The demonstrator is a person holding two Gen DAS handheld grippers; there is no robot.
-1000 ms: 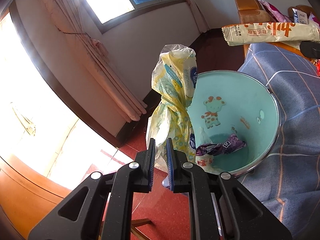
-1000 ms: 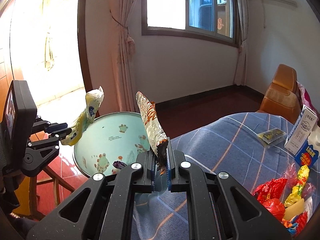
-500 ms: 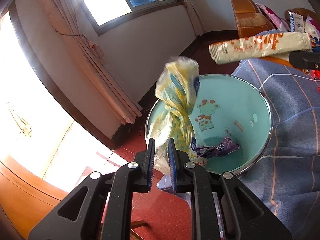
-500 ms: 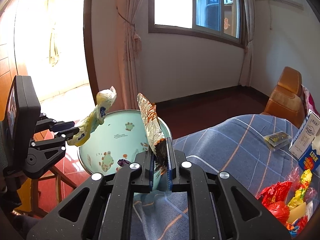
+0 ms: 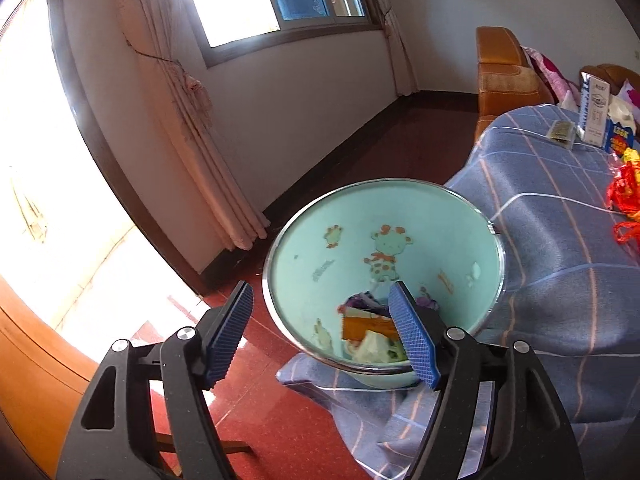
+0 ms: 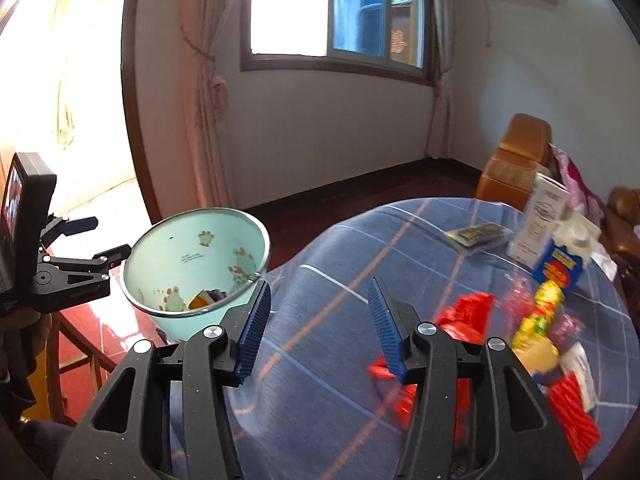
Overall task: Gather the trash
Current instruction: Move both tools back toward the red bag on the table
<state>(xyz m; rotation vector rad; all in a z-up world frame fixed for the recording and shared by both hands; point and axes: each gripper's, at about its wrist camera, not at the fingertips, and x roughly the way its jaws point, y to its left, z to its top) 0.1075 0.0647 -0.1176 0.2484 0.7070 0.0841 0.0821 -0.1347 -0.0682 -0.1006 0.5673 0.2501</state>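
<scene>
Left wrist cam: the left gripper [image 5: 322,332] is hanging over the mint bin [image 5: 400,216], jaws just popped wide with nothing between them, wrappers [image 5: 372,336] sitting inside the bin below.

Right wrist cam: the right gripper [image 6: 316,322] is also just opening, empty, over the blue tablecloth [image 6: 320,248], with the red snack wrappers [image 6: 466,314] lying just beside its right finger.

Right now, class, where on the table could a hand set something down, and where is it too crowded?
Bare cloth lies between the bin and the red wrappers, and runs back toward the flat packet. The right side is crowded: wrappers, yellow packet, carton. Both grippers, left and right, are open and empty.
</scene>
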